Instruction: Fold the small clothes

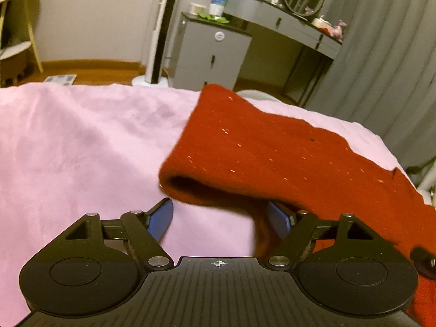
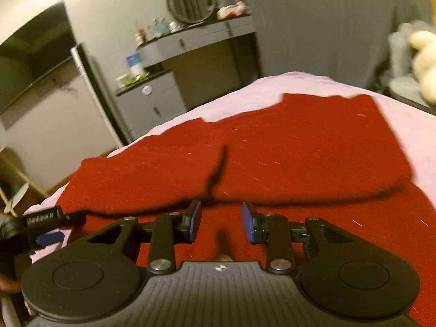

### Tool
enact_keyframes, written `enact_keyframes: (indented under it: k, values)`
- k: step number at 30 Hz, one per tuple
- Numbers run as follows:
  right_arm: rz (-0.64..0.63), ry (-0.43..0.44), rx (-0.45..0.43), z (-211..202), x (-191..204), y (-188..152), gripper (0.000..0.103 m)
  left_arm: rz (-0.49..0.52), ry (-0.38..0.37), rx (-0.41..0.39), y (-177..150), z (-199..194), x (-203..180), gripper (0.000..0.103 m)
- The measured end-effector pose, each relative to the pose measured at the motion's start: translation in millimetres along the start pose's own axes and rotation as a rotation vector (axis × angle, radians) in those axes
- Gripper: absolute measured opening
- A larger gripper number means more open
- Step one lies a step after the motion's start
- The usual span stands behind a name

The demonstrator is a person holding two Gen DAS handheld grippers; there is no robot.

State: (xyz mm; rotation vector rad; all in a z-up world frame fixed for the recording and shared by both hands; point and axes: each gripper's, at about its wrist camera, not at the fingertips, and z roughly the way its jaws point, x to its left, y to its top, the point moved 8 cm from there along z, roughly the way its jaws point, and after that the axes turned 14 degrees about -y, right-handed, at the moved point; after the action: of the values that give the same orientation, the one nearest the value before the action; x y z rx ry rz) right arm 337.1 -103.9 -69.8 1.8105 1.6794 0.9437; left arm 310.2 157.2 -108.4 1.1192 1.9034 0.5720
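Red garment (image 1: 259,150) lay part-folded by the bed's (image 1: 81,136) far edge | left gripper (image 1: 220,218) gaped empty beside the fold | right gripper (image 2: 221,222) part-open, holding nothing | risk: loose fold may spring back if snagged.

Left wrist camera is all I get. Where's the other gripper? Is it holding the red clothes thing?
Observer: No. The right gripper is over the red garment, fingers apart, nothing between them.
Operator: Is it folded on that side?
Observer: Yes, a folded-over layer's edge runs across just ahead of those fingers.
Operator: Anything else there?
Observer: A cream plush toy sits beyond the pink cover.
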Motion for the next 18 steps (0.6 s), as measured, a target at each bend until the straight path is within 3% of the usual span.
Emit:
enact_keyframes:
  k: [9,11,14,18]
  values:
    - [0.1,0.032,0.143,60.4,26.8,14.1,0.033,0.022,0.003,-0.047,8.1,10.2,-0.5,0.081]
    - [0.093,0.035,0.135,63.4,29.0,15.1,0.02,0.03,0.01,-0.053,8.3,11.6,-2.6,0.081]
    - [-0.024,-0.046,0.028,52.7,32.3,27.8,0.014,0.036,-0.004,-0.072,11.2,8.7,-5.1,0.082]
    - [-0.153,-0.349,-0.234,20.5,3.3,51.1,0.013,0.049,-0.01,-0.097,13.8,6.3,-7.7,0.084]
